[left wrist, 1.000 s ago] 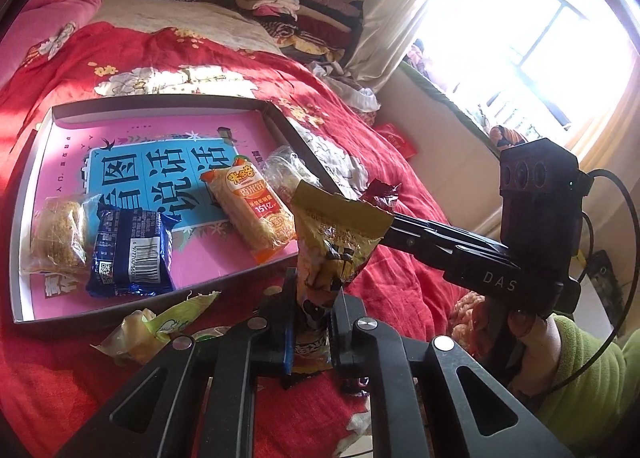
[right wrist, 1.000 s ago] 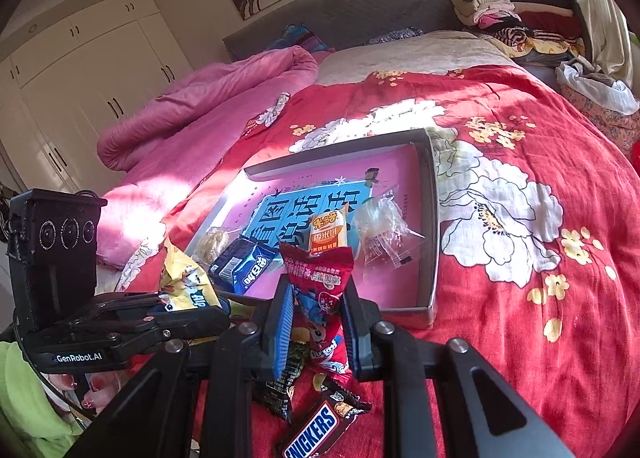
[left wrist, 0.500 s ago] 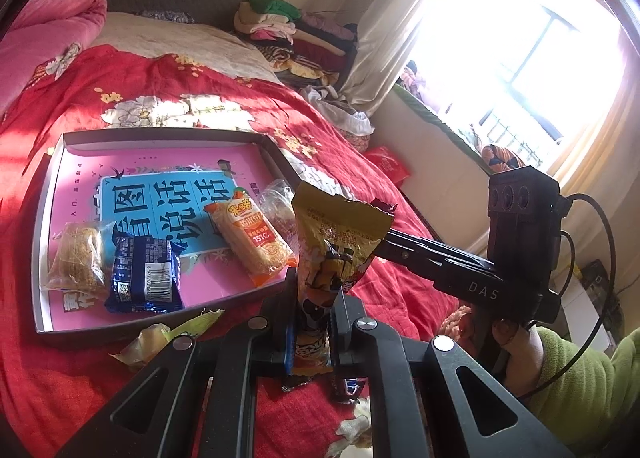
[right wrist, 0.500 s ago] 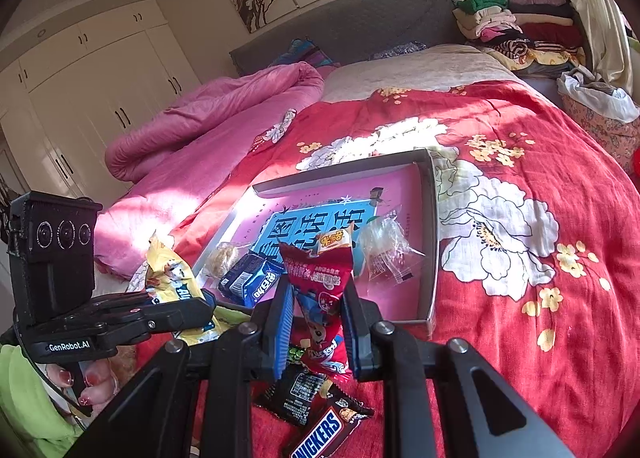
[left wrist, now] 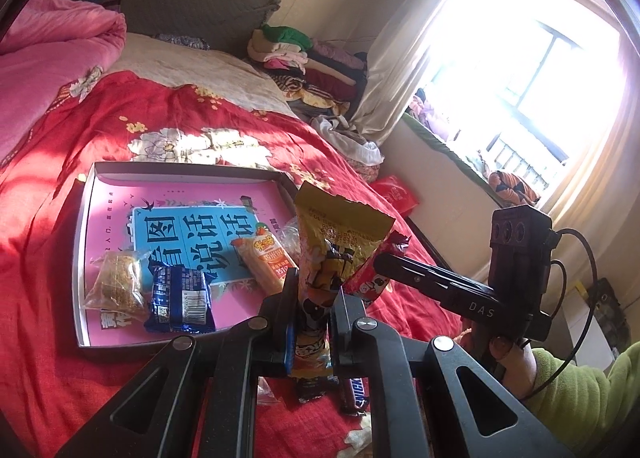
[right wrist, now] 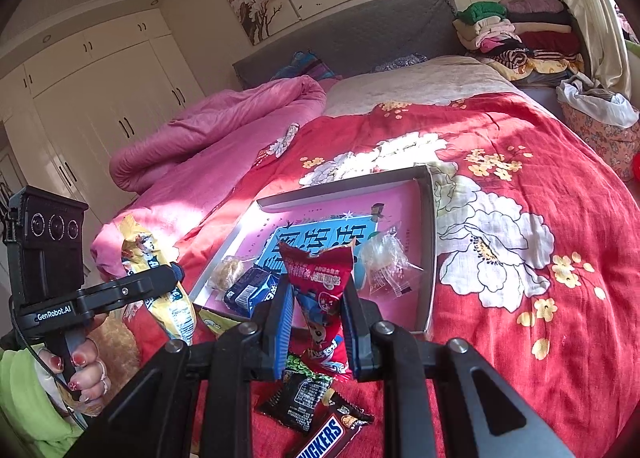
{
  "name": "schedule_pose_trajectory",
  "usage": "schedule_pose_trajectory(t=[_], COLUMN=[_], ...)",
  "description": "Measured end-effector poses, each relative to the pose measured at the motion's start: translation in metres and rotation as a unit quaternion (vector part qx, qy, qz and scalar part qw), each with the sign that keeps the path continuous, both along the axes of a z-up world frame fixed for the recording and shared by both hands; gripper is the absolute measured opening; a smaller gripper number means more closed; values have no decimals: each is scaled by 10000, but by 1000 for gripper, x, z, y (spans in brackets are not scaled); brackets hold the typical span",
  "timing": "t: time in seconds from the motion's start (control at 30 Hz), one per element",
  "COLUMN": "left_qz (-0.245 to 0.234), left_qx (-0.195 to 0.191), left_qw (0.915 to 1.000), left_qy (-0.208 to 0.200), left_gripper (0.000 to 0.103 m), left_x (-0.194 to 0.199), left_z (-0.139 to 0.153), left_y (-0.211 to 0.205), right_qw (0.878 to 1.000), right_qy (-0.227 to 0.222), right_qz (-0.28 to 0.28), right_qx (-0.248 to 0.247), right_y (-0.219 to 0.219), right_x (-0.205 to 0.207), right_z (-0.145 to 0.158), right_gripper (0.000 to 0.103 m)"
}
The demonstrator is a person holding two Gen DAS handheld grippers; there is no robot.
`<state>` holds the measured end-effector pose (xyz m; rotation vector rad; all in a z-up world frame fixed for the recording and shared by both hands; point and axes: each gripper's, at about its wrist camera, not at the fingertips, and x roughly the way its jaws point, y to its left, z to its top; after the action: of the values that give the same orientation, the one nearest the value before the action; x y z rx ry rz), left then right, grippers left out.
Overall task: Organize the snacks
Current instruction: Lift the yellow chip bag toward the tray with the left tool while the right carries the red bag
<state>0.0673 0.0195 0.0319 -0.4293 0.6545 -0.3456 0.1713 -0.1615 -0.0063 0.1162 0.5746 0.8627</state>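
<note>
My left gripper (left wrist: pixel 316 294) is shut on a tall yellow snack packet (left wrist: pixel 336 234), held upright above the red bedspread just before the pink-bottomed tray (left wrist: pixel 86 258). My right gripper (right wrist: pixel 318 298) is shut on a red snack packet (right wrist: pixel 320 282), also upright, near the tray's (right wrist: pixel 428 250) front edge. Each view shows the other gripper beside it: the right gripper (left wrist: pixel 384 262) with the red packet (left wrist: pixel 372 278), the left gripper (right wrist: pixel 168 278) with the yellow packet (right wrist: pixel 160 298). In the tray lie a blue packet (left wrist: pixel 180 304), a noodle cake (left wrist: pixel 116 290), an orange packet (left wrist: pixel 266 258) and a clear packet (right wrist: pixel 384 262).
A Snickers bar (right wrist: pixel 324 438) and a black packet (right wrist: pixel 300 394) lie on the bedspread under my right gripper. A pink quilt (right wrist: pixel 208 129) is bunched at the left of the bed. Folded clothes (right wrist: pixel 516 33) are stacked by the headboard. A hand (right wrist: pixel 86 370) holds the left gripper's grip.
My left gripper has risen with the yellow packet, so the tray sits lower and farther in its view. The right gripper has barely moved and keeps the red packet.
</note>
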Motion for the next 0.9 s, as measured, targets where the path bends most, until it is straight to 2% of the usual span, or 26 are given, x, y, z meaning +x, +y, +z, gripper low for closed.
schedule_pose_trajectory(t=[0.37,0.67,0.9], left_qz=[593,1184,1427], left_qx=[21,69,312], left_qw=[9981,9929,9893], left_qy=[-138,-116,-12], left_gripper=[12,12,12], left_x=[-4,-5,-2], left_z=[7,9,3], left_y=[37,73,81], right_qw=[9999,9998,9995], right_qy=[-62,-95,-212], right_qz=[-57,-99,-168], right_qx=[62,121,163], right_y=[-4,-7,-9], right_x=[0,1,1], right_z=[4,7,13], right_gripper=[23,23,23])
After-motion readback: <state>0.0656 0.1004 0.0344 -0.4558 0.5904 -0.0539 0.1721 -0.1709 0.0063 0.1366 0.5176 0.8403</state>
